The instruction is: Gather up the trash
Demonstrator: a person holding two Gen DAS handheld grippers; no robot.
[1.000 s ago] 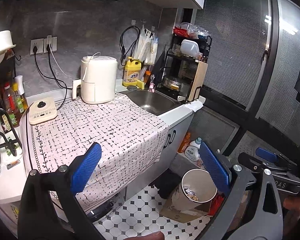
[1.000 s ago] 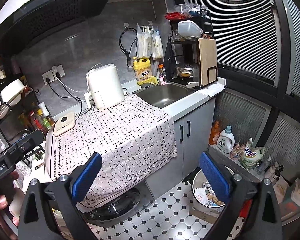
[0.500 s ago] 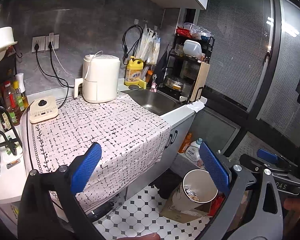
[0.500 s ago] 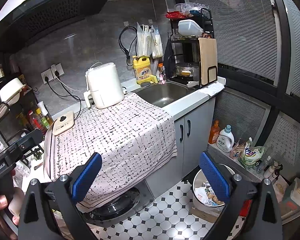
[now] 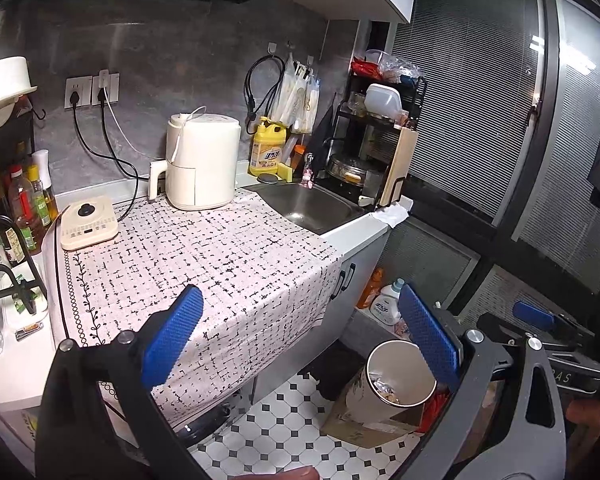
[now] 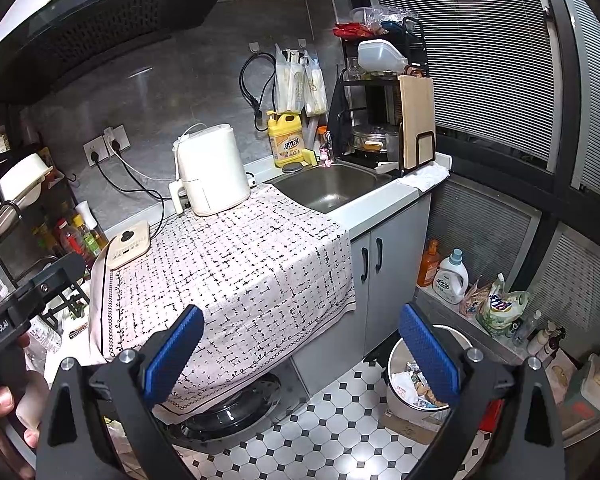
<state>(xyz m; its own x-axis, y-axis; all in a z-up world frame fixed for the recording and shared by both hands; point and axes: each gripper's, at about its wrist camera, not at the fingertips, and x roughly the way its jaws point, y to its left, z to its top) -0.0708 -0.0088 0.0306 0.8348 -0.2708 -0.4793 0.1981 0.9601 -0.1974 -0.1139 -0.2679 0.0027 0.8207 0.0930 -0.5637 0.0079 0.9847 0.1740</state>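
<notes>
Kitchen counter w/ patterned cloth (image 5: 204,256) fills most of both views; the cloth hangs over the front edge and its top shows no loose litter. On it, toward the wall: white air fryer (image 5: 202,162), flat cream appliance (image 5: 88,228). Steel sink (image 6: 332,188) next, right of the cloth, w/ yellow detergent jug (image 6: 286,140) behind it.

Trash can (image 6: 414,380) stands on the tiled floor just right of the grey cabinet doors, approx. below the sink end. It's a metal bin, open top, w/ crumpled wrappers and paper visible inside; in the left wrist view its rim (image 5: 400,372) sits on a flattened cardboard piece. That's where the task's stuff is: the only trash seen is already in the can.

Left gripper (image 5: 300,340): blue pads spread wide, nothing between them, held above the counter's front edge. Right gripper (image 6: 300,352): same, wide apart, empty, hovering over cloth edge and floor.

Handling, as a judgement: contents look light, soft, crushable; wrappers prob. slick, so pinch a bunched fold, not a flat face. The can itself looks stiff, thin-walled, smooth metal; likely light but slippery, so take the rim w/ one pad inside, one outside. No bag liner can be made out; can't tell if there is one.
</notes>
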